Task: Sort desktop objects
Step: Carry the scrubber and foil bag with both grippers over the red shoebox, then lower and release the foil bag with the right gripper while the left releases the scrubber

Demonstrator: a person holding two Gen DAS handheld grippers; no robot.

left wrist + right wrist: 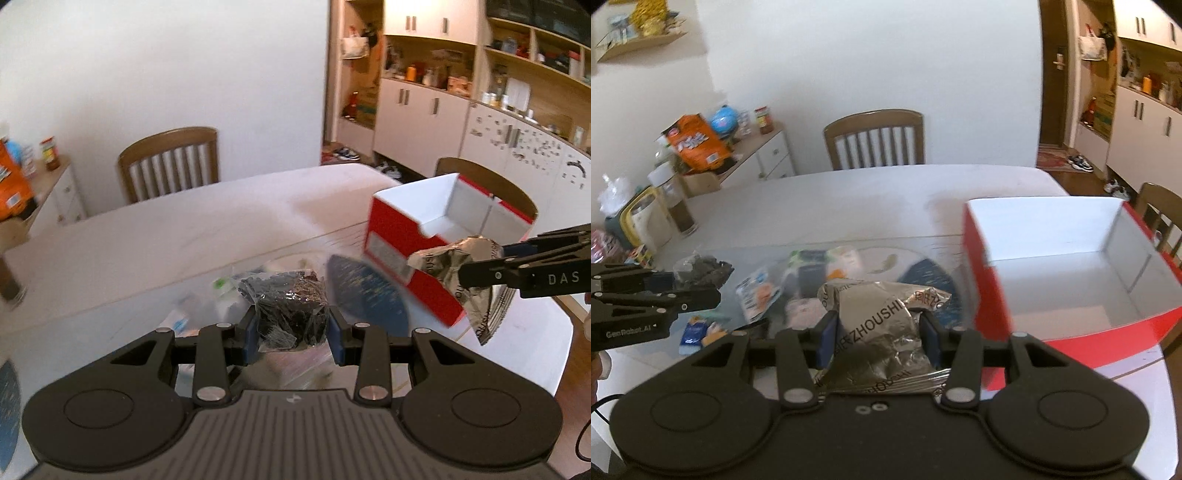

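Table (849,199): one, white, filling the middle of both views, with the sorting pile at its near centre.
Box (1071,266): one red box with a white inside, open-topped, at the right of the frame; it looks empty from here.
Chairs (875,140): two showing, one at the far edge top centre, one peeking in behind the box at the right.
Pile (812,280): a loose heap of small packets at centre frame, too blurred to count one by one, so call it several.
Right gripper (879,343): jaws partway in, pads pressing both sides of one crumpled silver foil packet (882,325), held up in the air just left of the box.
Left gripper (293,334): jaws partway in too, clamped on one dark clear-wrapped bundle (291,314), lifted above the pile.
Step in hand: both picks made, and I judge this the carry toward the box.
Next move: bring each load over the open top, clear of the red wall, then let go one at a time so the hands don't crowd.
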